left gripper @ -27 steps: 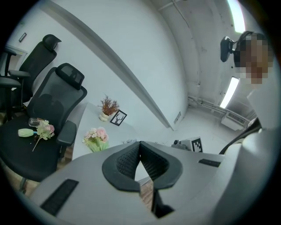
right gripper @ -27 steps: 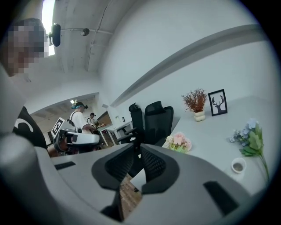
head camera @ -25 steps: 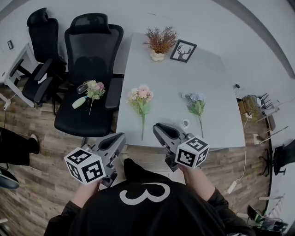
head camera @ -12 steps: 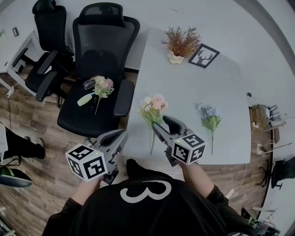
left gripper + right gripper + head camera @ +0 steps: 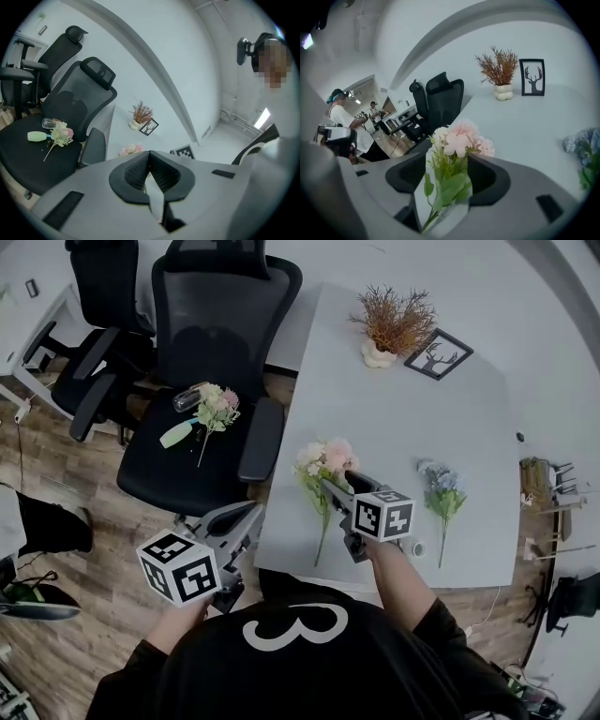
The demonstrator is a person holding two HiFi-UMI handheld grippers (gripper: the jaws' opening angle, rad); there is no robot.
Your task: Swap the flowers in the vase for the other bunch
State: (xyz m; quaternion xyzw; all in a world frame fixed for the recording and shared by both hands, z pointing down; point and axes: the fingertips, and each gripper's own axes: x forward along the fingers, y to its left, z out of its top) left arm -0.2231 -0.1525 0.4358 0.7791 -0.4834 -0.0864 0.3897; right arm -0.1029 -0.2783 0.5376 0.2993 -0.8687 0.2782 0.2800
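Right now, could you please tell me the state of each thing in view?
Pink bunch: lying flat on the table.
Blue bunch: lying flat on the table.
Vase: on its side on the chair.
Potted plant: upright.
Picture frame: upright.
Right gripper: open, jaws just been opening, pink bunch between them.
Left gripper: shut, empty.

Desk ornaments and a chair
Well ahead of the right gripper (image 5: pixel 337 484), a dried plant in a white pot (image 5: pixel 394 326) stands beside a framed deer picture (image 5: pixel 439 354); a black mesh office chair (image 5: pixel 220 324) faces the left gripper (image 5: pixel 253 514).
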